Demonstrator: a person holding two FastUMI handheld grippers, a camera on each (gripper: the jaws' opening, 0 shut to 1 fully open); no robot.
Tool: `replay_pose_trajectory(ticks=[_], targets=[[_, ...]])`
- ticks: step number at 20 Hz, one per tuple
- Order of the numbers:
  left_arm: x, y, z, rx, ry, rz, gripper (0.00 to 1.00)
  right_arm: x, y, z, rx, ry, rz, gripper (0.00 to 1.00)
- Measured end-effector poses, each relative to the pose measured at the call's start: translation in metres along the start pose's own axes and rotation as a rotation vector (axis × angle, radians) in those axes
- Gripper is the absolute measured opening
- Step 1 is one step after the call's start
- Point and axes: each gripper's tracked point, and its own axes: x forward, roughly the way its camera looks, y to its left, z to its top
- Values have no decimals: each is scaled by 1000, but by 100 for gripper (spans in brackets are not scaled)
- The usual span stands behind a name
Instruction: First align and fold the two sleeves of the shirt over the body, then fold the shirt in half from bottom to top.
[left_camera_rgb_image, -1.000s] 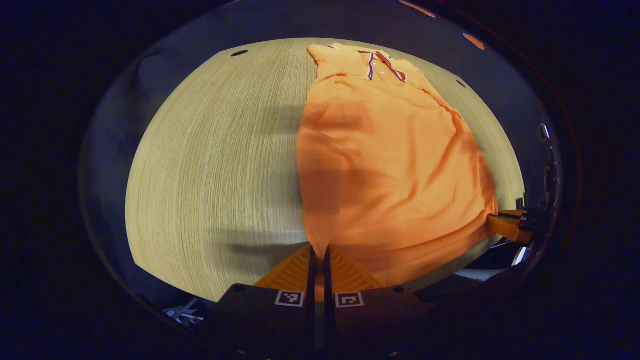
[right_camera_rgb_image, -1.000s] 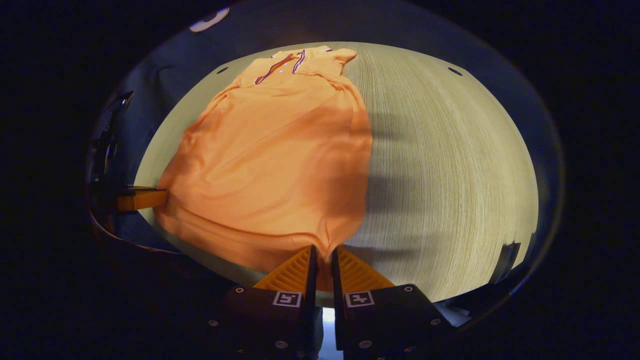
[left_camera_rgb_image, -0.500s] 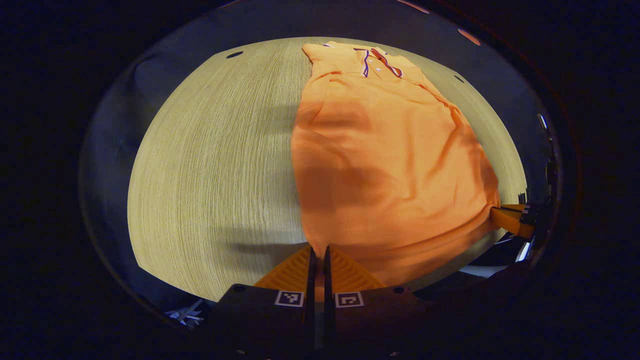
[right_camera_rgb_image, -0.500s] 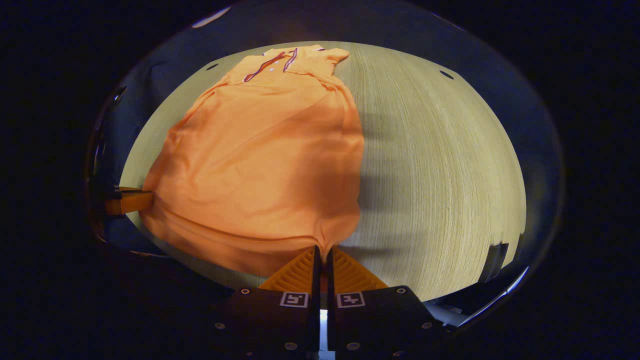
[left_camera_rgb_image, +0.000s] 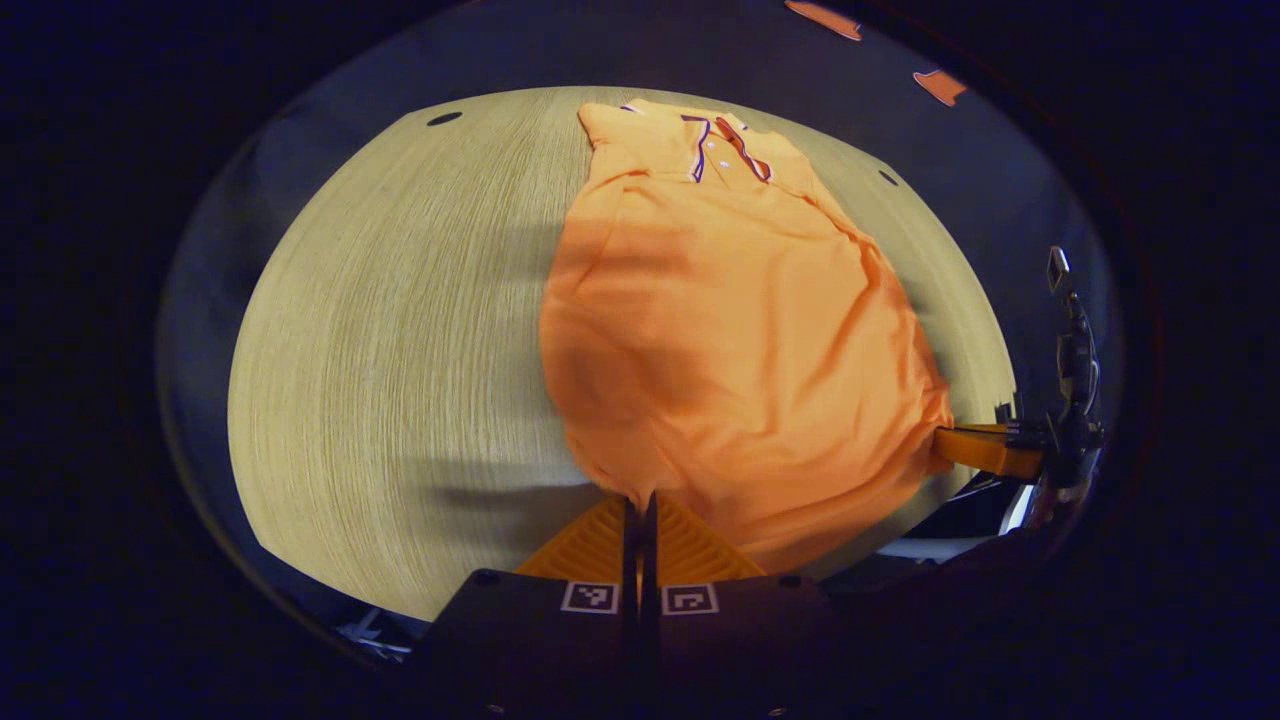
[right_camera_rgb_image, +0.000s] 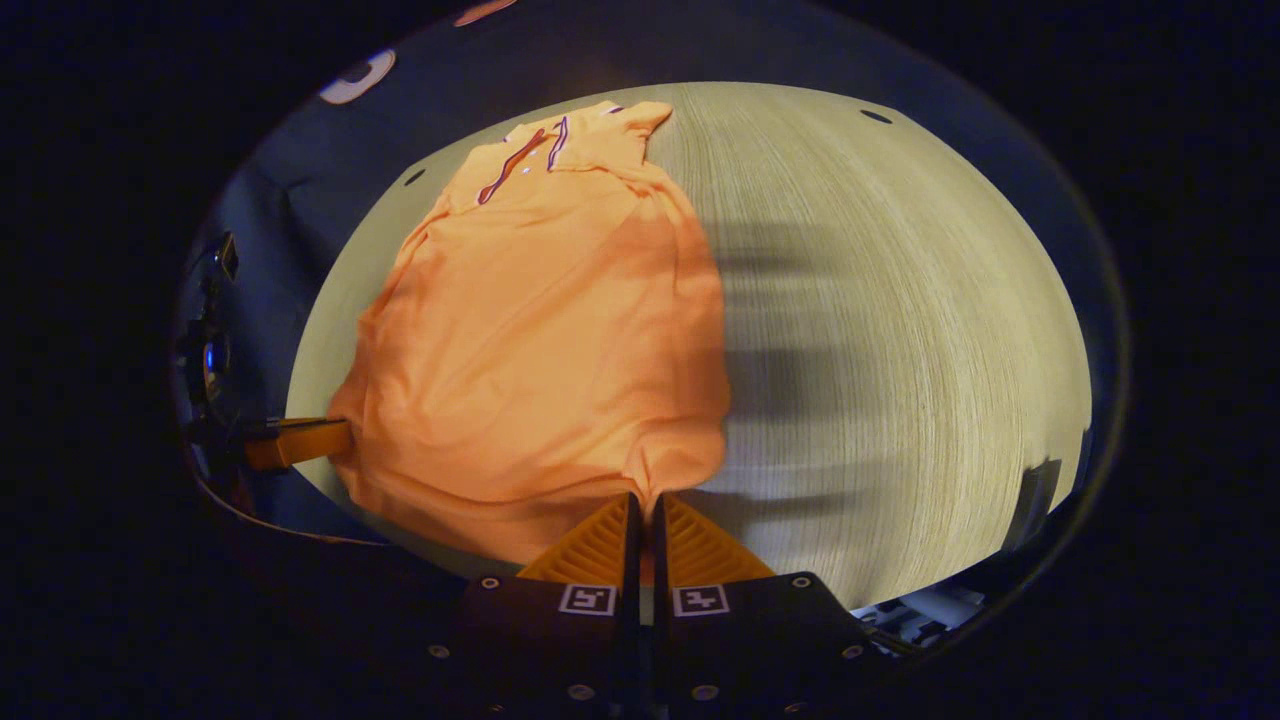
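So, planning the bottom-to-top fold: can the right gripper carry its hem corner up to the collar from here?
Probably yes: the right gripper is shut on the shirt, and nothing lies between it and the collar.

Matt, softly creased cloth shirt (left_camera_rgb_image: 730, 330) on a pale wood-grain table (left_camera_rgb_image: 400, 340), fine-lined and smooth.

Dim, warm light; fisheye-bent edges
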Motion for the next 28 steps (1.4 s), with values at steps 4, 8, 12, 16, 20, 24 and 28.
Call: replay_pose_trajectory(ticks=[4,8,12,16,20,24,28], targets=[[-9,-3,25,-39,-52,-15,1,-4,22,21,85,-31,157,7],[-17,-5,36,-28,-81,1,1,-14,38,39,139,-60,290,6],[-28,-9,52,-47,-124,-6,1,-29,52,64,202,-108,425,6],[-39,-7,81,-62,-182,-1,1,-46,47,87,216,-158,464,5],[-52,-5,115,-77,-237,17,1,-56,47,125,207,-212,495,5],[-61,-10,157,-30,-314,61,1,-67,44,162,162,-258,503,5],[-56,-9,190,-33,-331,61,0,-70,42,203,146,-292,474,4]])
